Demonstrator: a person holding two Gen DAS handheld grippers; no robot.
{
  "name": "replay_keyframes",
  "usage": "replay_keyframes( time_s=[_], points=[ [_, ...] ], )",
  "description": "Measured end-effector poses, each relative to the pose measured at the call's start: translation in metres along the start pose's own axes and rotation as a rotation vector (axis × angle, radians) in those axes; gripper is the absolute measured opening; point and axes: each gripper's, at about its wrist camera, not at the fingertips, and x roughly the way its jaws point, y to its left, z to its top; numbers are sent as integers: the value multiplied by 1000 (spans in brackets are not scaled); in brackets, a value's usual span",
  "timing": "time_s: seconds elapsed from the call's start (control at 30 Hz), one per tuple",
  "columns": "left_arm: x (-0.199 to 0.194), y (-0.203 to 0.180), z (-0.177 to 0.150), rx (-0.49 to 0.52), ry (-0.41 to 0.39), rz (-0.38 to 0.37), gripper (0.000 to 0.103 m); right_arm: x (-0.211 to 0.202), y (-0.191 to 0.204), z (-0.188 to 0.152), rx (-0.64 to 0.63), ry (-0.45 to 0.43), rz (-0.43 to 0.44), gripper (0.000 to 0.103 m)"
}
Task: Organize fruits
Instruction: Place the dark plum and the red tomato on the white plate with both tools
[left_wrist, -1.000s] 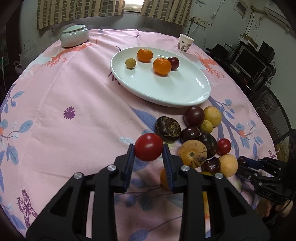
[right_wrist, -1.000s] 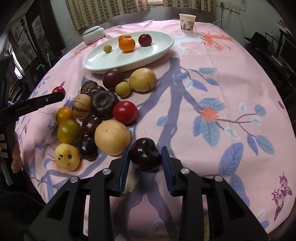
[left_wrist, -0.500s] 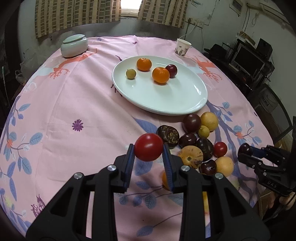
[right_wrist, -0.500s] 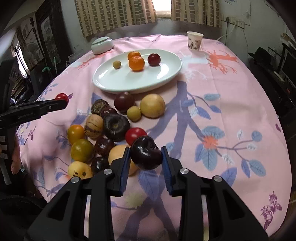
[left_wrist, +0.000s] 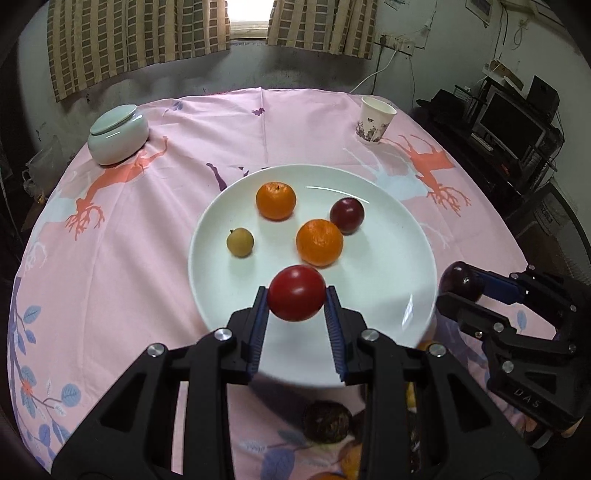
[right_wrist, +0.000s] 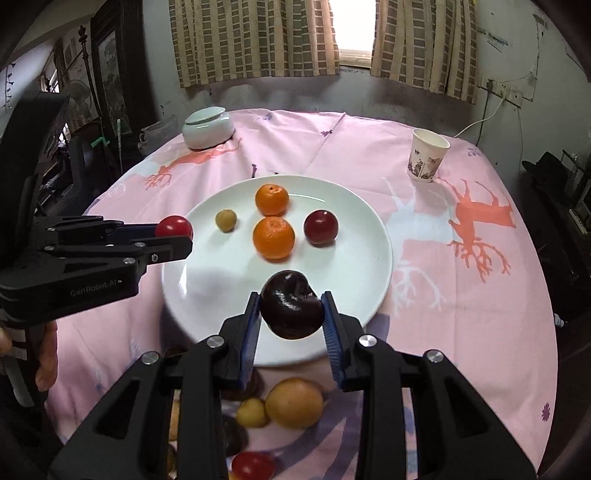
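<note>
My left gripper is shut on a red tomato and holds it above the near part of the white plate. My right gripper is shut on a dark purple plum above the plate's near edge. The plate holds two oranges, a small yellow fruit and a red plum. The right gripper shows at the right of the left wrist view. The left gripper shows at the left of the right wrist view.
Loose fruits lie on the pink tablecloth in front of the plate, among them a yellow one and a dark brown one. A lidded white bowl stands far left. A paper cup stands far right.
Both grippers have moved forward with their fruits, from above the fruit pile to above the plate's near part. Both stay shut.
</note>
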Motion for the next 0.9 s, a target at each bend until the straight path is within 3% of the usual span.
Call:
replay_keyframes(
  time_s=[0.43, 0.67, 0.73, 0.77, 0.8, 0.9],
  points=[
    [57, 13, 38, -45, 63, -10, 31, 72, -9, 29, -12, 84, 34, 33],
    [84, 19, 50, -63, 105, 0, 31, 93, -11, 31, -35, 102, -2, 33],
    [86, 19, 53, -64, 96, 0, 36, 95, -8, 33, -66, 82, -23, 34],
    [84, 19, 54, -67, 87, 2, 51, 95, -6, 34, -93, 70, -43, 44],
    [80, 20, 56, -75, 71, -4, 67, 94, -6, 35, -111, 55, -73, 62],
    [58, 22, 58, -75, 22, -7, 71, 80, -9, 37, -129, 5, -122, 64]
  ],
)
